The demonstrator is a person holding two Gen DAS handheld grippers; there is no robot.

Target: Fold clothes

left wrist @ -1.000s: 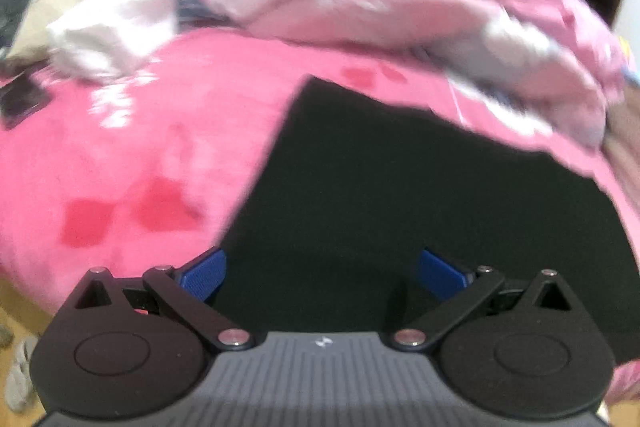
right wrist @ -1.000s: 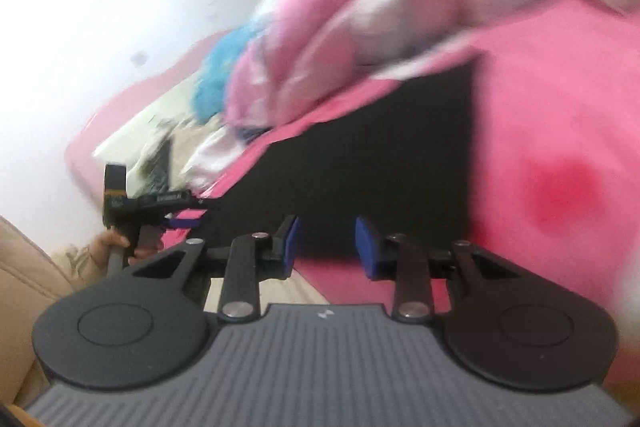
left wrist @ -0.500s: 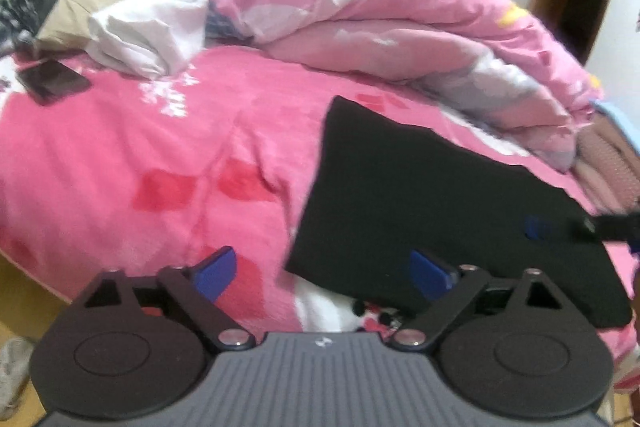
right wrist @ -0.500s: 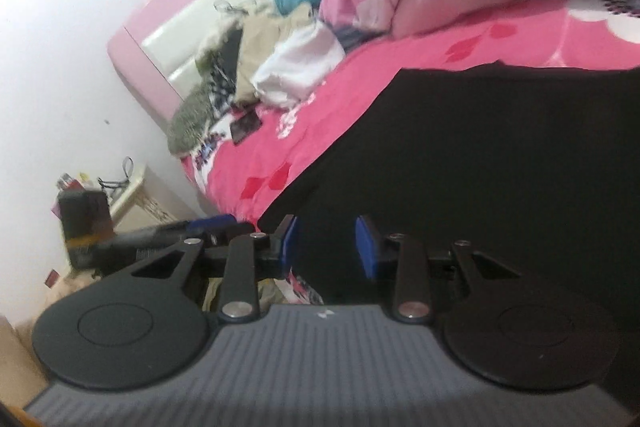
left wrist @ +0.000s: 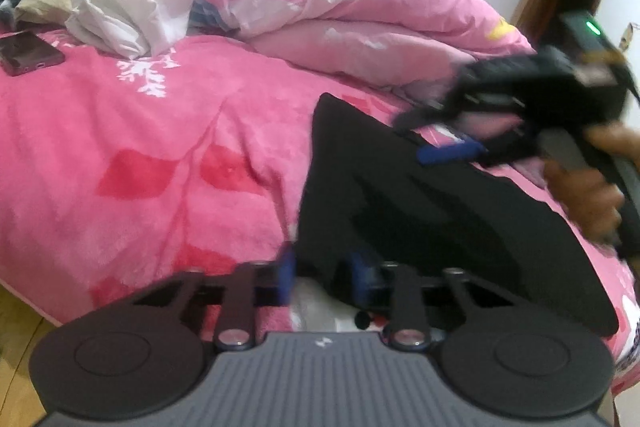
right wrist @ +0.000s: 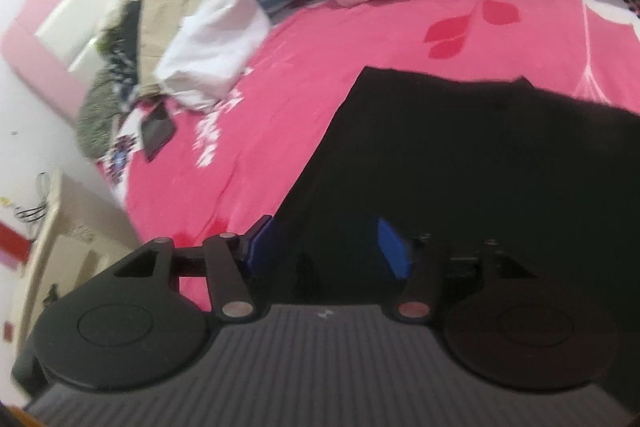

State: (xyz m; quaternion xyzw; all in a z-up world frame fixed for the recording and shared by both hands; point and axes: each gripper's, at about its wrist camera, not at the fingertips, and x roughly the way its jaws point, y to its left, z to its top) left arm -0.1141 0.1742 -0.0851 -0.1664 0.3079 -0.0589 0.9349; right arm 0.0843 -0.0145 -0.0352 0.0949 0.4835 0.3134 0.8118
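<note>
Early in the fold. Black garment (left wrist: 440,227) lying flat on the near right of the pink bed (left wrist: 140,147), partly folded at most. Left gripper (left wrist: 326,267) jaws closing on its near corner; right gripper (right wrist: 324,247) jaws opening above the cloth, empty. Bunched quilt (left wrist: 340,7) far, phone (left wrist: 28,53) far left.

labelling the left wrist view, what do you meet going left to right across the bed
dark phone → crumpled white cloth → bunched pink quilt → flat black garment → right gripper, in a hand
</note>
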